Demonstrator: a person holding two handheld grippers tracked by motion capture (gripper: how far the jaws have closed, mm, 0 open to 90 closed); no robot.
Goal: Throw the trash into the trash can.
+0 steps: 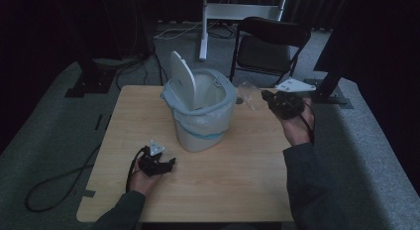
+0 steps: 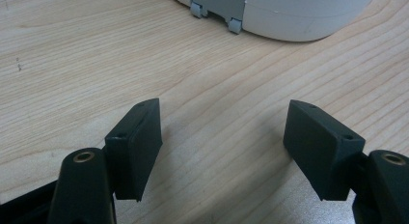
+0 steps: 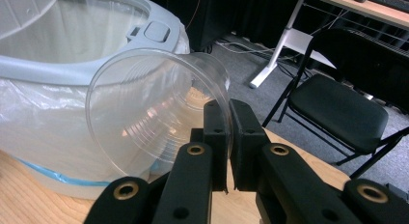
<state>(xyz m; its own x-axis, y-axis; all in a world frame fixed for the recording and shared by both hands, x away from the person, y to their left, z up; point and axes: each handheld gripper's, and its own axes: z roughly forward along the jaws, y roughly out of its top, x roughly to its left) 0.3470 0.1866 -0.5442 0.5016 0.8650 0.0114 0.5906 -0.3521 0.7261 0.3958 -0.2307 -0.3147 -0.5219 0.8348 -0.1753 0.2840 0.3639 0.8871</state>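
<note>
Right gripper view: our right hand-held gripper (image 3: 226, 137) pinches the cup (image 3: 154, 113) rim; the bin (image 3: 96, 45) opening lies just left. Left hand-held gripper (image 2: 222, 147) rests wide.

My two handheld units are matte black. The left gripper (image 2: 224, 147) has blocky, slab-sided jaws with flat rectangular pads, small screw holes sunk in their top faces, and brass-coloured bushings in the linkage arms behind them. The right gripper (image 3: 227, 137) is built the same: I count brass-ringed pivots along its arms and dark screw holes in the jaw blocks. In the high view each unit carries a pale grey three-cornered plate on top, and a black cable loops from each one around the wrist. The person's sleeves are dark grey-green, long, ending at the wrist. The hands are bare, without gloves.
</note>
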